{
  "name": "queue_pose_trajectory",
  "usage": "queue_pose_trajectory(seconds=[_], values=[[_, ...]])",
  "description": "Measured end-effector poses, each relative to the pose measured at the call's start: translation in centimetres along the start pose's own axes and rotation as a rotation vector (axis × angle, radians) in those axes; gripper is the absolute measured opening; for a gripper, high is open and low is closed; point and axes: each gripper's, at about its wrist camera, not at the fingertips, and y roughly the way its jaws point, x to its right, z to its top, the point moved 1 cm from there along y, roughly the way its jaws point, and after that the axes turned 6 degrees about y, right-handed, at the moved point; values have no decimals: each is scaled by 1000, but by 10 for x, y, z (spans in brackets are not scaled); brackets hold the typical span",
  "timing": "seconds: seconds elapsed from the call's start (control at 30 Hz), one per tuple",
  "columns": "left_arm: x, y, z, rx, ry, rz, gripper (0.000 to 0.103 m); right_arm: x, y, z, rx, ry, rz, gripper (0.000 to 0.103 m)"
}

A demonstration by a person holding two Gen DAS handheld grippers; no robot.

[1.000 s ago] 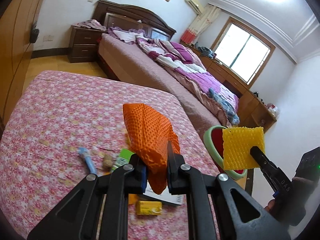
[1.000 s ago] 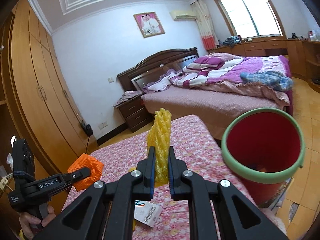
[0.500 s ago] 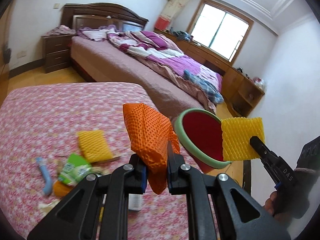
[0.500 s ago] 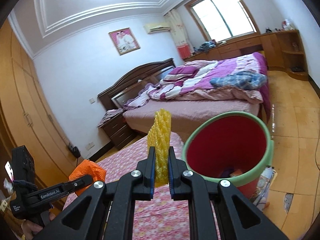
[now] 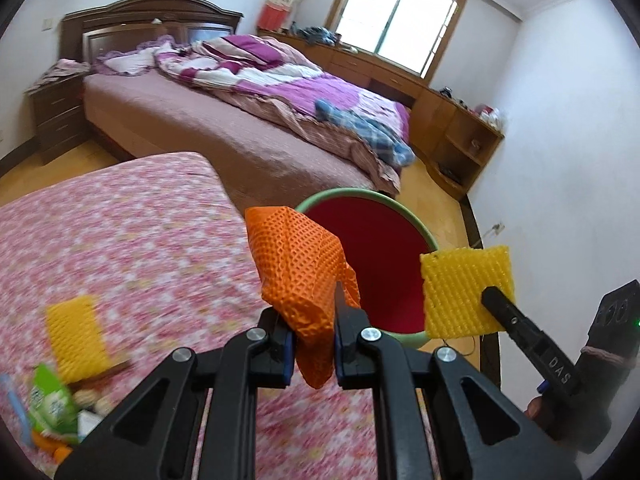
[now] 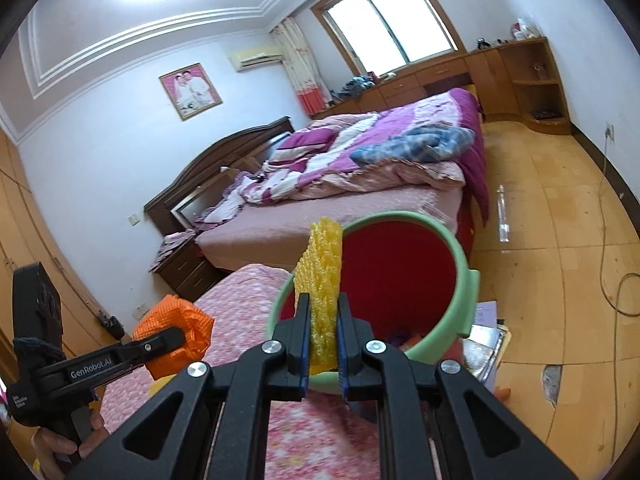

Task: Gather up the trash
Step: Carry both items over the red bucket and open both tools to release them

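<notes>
My left gripper (image 5: 316,320) is shut on a crumpled orange foam net (image 5: 300,264), held over the edge of the flowered table near the bin. My right gripper (image 6: 323,320) is shut on a yellow foam net (image 6: 322,264), seen edge-on just in front of the bin's rim. The red bin with a green rim (image 6: 464,280) stands on the floor beside the table, with some scraps at its bottom. In the left wrist view the yellow net (image 5: 464,292) hangs to the right of the bin (image 5: 372,264). In the right wrist view the orange net (image 6: 176,336) shows at the lower left.
The flowered pink tablecloth (image 5: 120,240) still carries another yellow foam net (image 5: 76,340), a green packet (image 5: 50,408) and small scraps at the left. A large bed (image 5: 240,120) lies behind. Papers (image 6: 486,344) and a cable (image 6: 608,280) are on the wooden floor.
Both grippers have swung right across the table toward the bin, each still holding its net. The bin now looms larger and closer to centre in both views.
</notes>
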Motion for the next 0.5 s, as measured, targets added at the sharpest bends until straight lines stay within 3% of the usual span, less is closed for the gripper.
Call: queue_pose_trajectory(seconds=[0.37, 0.43, 0.5], values=[[28, 67, 3, -67, 79, -20, 16, 42, 29, 3, -14, 13, -106, 13], [30, 74, 3, -78, 93, -9, 19, 43, 32, 3, -14, 8, -117, 16], [33, 78, 3, -80, 105, 4, 32, 44, 33, 3, -7, 6, -125, 16]])
